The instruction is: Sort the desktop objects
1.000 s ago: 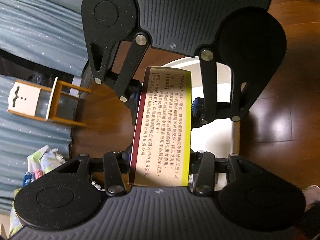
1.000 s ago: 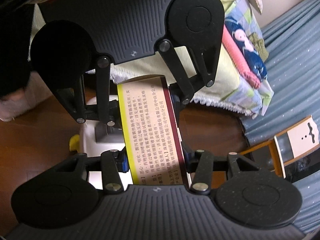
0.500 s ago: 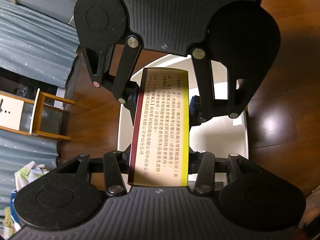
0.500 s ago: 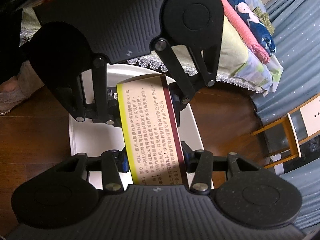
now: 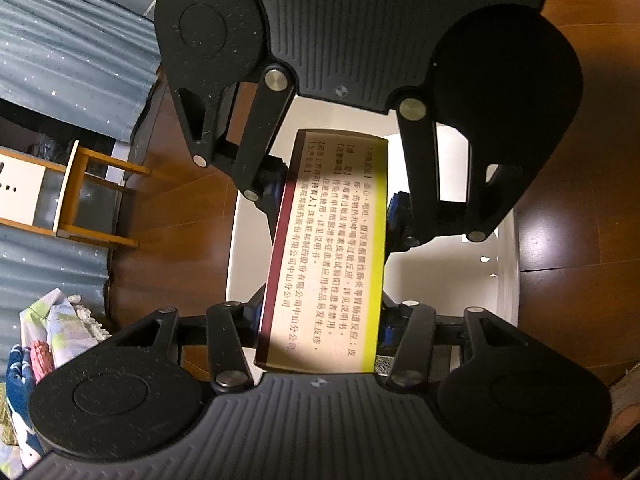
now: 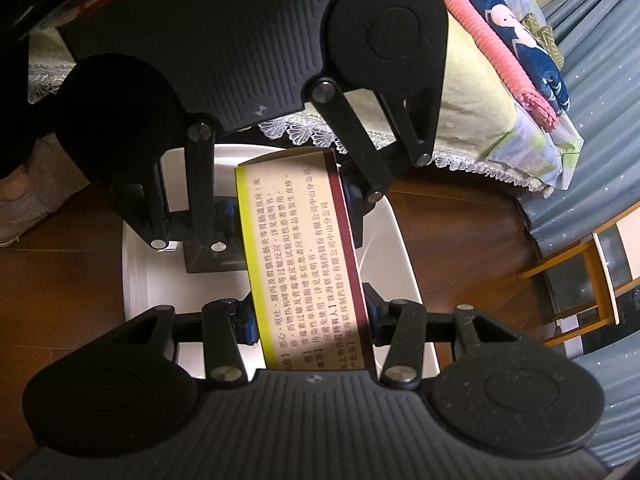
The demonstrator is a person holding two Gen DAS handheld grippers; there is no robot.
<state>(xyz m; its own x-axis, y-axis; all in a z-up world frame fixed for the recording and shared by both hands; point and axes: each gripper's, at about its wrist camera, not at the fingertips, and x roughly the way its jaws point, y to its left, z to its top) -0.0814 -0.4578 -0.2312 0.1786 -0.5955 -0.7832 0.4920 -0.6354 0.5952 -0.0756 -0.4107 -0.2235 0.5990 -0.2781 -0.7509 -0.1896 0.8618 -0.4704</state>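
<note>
Medicine box, beige with a yellow and a maroon edge stripe, sits mid-frame in both wrist views, over a white bin on the wooden floor. Left gripper is clenched on the medicine box sides. Right gripper clamps the same box. White bin rim shows behind; bed upper right.

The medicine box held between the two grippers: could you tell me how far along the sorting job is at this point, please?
Done: the medicine box is lifted and sits above the white bin on the wooden floor. In hand: the left gripper and the right gripper each clamp the box. Left: releasing it into the bin; a dark object already seems to lie inside. Other items to sort are out of view.
</note>
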